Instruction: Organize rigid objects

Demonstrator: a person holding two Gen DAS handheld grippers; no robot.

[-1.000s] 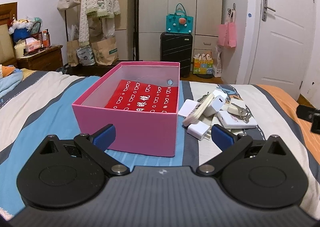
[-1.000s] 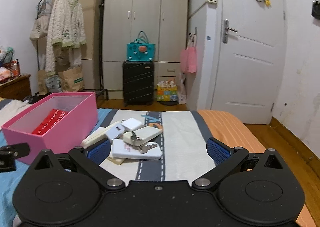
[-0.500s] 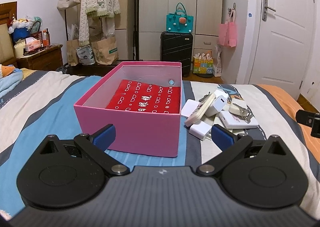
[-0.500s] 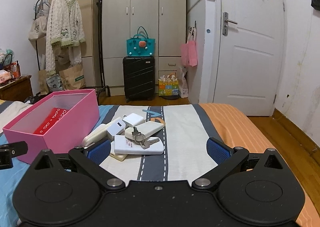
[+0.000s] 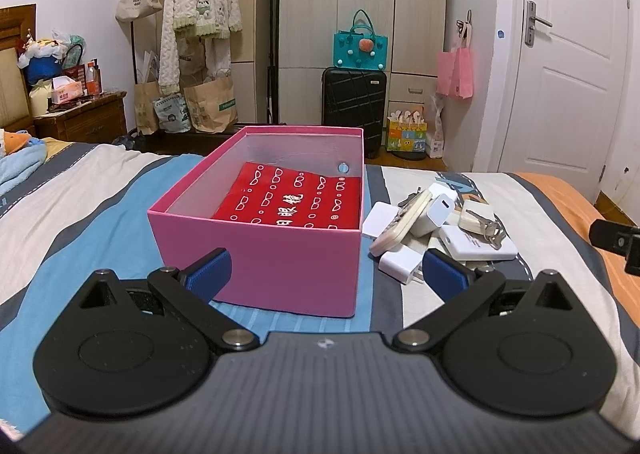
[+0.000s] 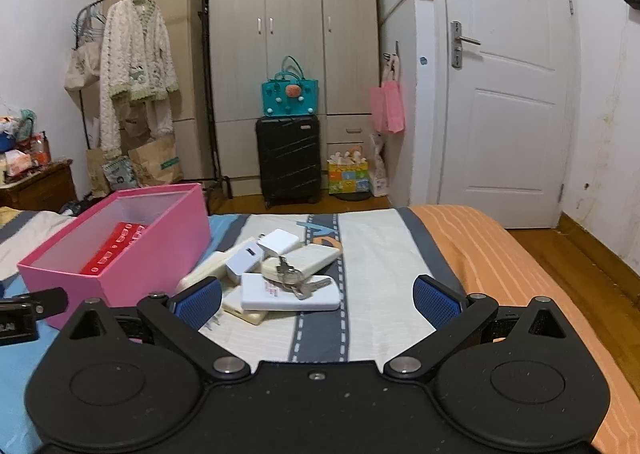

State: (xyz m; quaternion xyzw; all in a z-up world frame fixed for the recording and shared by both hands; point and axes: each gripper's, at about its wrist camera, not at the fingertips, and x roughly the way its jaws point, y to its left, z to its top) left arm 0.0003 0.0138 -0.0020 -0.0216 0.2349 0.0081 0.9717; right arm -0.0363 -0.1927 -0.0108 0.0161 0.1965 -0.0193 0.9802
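Observation:
An open pink box (image 5: 280,266) stands on the bed with a red patterned packet (image 5: 292,198) lying inside; it also shows in the right wrist view (image 6: 132,254). Right of it lies a heap of white chargers and power banks (image 5: 432,226) with a bunch of keys (image 6: 294,280) on top of a flat white power bank (image 6: 288,294). My left gripper (image 5: 326,274) is open and empty, just in front of the box's near wall. My right gripper (image 6: 318,296) is open and empty, just short of the heap.
The bed has a striped cover, blue (image 5: 100,238) on the left and orange (image 6: 500,266) on the right. Beyond the foot stand a black suitcase (image 6: 289,158), a wardrobe (image 6: 292,34), a clothes rack (image 5: 200,14) and a white door (image 6: 508,94). A wooden nightstand (image 5: 80,122) is at left.
Both grippers have moved a little: the box and heap have shifted slightly in each view. Both stay open and empty.

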